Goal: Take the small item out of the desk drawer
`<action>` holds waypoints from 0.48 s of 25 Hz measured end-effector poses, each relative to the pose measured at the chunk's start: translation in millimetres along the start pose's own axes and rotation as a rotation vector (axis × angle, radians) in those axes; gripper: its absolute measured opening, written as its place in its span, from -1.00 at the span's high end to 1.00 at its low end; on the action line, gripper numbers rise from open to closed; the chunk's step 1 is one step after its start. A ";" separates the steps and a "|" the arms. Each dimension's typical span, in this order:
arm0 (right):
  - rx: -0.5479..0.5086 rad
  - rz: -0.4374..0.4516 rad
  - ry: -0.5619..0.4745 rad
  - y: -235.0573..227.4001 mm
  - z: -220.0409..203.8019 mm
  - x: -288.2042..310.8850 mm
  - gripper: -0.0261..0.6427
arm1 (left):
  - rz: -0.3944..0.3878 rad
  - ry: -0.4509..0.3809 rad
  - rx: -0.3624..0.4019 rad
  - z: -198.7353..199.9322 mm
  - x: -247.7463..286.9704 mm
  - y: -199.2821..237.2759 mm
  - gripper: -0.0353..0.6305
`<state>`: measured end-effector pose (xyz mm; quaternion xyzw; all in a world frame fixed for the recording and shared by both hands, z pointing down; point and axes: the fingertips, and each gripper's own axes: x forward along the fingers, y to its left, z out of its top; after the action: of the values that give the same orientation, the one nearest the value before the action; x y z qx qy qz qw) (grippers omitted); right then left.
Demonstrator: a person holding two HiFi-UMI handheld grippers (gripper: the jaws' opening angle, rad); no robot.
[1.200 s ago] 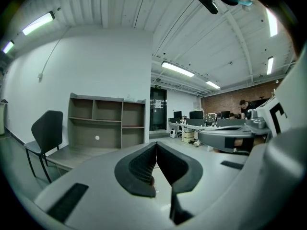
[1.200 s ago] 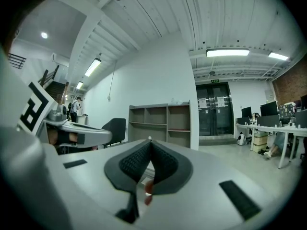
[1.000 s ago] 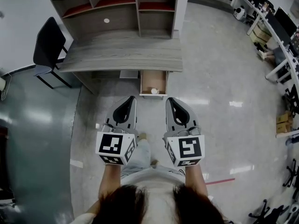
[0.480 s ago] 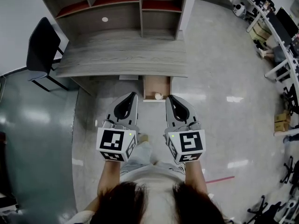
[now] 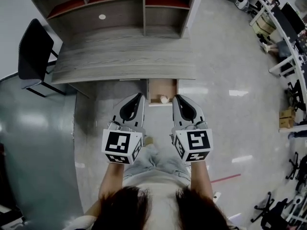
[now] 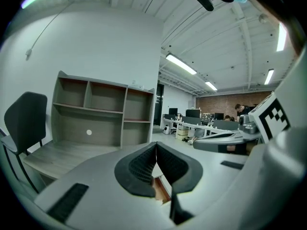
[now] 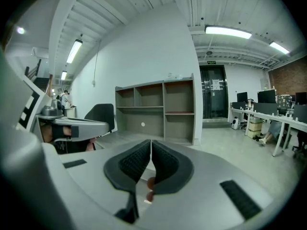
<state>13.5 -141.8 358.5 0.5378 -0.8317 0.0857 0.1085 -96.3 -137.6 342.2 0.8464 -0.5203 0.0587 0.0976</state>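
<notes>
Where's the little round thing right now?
In the head view, the small round item sits at the front of the open drawer under the desk, at its right end, between the left gripper and right gripper.

- Grey wood-grain desk (image 5: 124,56) stands on the glossy grey floor (image 5: 225,71), bearing a grey open shelf unit (image 5: 115,6).
- Its open wooden drawer (image 5: 160,85) holds a small pale round item (image 5: 164,99).

A grey wood-grain desk (image 5: 124,61) carrying an open-shelved grey hutch (image 5: 115,4) stands against a plain white wall (image 6: 96,47), with a black office chair (image 5: 31,47) beside it. The glossy pale grey floor (image 5: 225,119) reflects long ceiling strip lights (image 7: 228,31). White workstations with dark monitors (image 5: 283,37) line the right side. The far wall (image 6: 225,102) looks like brick.
</notes>
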 end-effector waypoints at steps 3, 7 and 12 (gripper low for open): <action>0.007 -0.022 0.020 -9.0 -8.5 14.3 0.83 | -0.008 0.012 -0.010 -8.4 11.0 6.3 0.84; 0.023 -0.015 0.053 -21.4 -23.3 31.6 0.83 | -0.008 0.029 -0.021 -18.6 27.7 9.9 0.85; 0.008 -0.005 0.084 -30.3 -43.3 57.0 0.83 | 0.018 0.043 -0.027 -29.6 50.9 19.7 0.84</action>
<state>22.3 -192.8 416.5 0.5364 -0.8246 0.1112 0.1416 -90.7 -183.8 383.3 0.8388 -0.5265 0.0705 0.1196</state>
